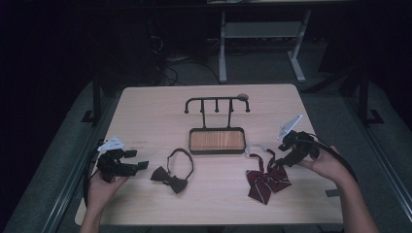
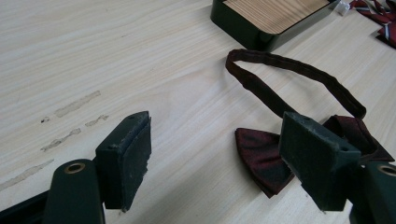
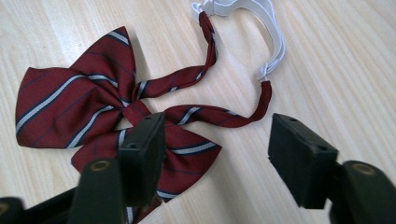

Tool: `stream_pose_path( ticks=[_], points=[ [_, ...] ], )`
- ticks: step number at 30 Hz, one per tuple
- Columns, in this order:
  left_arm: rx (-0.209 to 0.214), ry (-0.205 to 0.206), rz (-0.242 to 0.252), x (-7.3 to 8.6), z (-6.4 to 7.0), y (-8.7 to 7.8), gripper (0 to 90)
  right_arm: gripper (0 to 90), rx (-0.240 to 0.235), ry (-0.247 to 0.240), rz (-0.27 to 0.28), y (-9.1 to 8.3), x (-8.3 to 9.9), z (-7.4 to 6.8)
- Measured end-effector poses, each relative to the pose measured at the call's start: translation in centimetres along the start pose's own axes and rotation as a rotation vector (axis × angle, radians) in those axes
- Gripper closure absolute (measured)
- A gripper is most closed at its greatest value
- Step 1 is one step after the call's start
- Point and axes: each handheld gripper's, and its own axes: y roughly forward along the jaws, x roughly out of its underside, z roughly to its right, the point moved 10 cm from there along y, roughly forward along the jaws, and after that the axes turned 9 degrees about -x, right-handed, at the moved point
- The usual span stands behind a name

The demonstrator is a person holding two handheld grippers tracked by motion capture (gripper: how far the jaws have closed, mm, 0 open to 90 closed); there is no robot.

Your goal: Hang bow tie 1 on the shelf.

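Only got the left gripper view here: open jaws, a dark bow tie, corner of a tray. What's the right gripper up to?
Observer: The right gripper is open, low over a striped bow tie and gripping nothing.
Operator: Does that tie have a strap?
Observer: Yes, a white elastic band joins its two red strap ends.
Operator: Is the tray just a tray?
Observer: No, the tray is the base of a black rack with hooks along its top bar.
Operator: Where do the ties lie relative to it?
Observer: The dark bow tie lies front-left of it, the striped one front-right.
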Motion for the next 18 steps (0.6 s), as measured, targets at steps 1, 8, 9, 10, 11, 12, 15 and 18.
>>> stream_pose_path(
  ticks=[1, 8, 9, 10, 11, 12, 15, 18],
  points=[
    [0.001, 0.000, -0.003, 0.0, 0.0, 0.0, 25.1, 36.9, 0.000, 0.000, 0.000, 0.0, 0.0, 0.0],
    [0.006, 0.005, -0.003, 0.0, 0.0, 0.0, 25.0, 39.8, -0.007, -0.011, -0.036, 0.6, -1.0, 0.7],
    [0.007, 0.005, 0.000, 0.0, 0.0, 0.0, 25.0, 40.1, -0.008, -0.014, -0.038, 0.7, -1.1, 0.8],
    [0.009, 0.005, -0.001, 0.0, 0.0, 0.0, 25.0, 40.7, -0.008, -0.013, -0.043, 0.8, -1.2, 0.9],
    [0.010, 0.005, -0.001, 0.0, 0.1, 0.0, 25.0, 41.6, -0.012, -0.015, -0.050, 1.0, -1.3, 1.0],
    [0.010, 0.005, -0.001, 0.0, 0.1, 0.0, 25.0, 42.6, -0.025, -0.009, -0.053, 1.2, -1.4, 1.1],
    [0.011, 0.006, -0.004, 0.0, 0.1, 0.0, 25.0, 45.6, -0.015, -0.012, -0.038, 1.6, -2.0, 1.6],
    [0.013, 0.007, -0.002, 0.0, 0.1, 0.0, 25.0, 46.9, -0.013, -0.009, -0.044, 1.9, -2.1, 1.9]
  ],
)
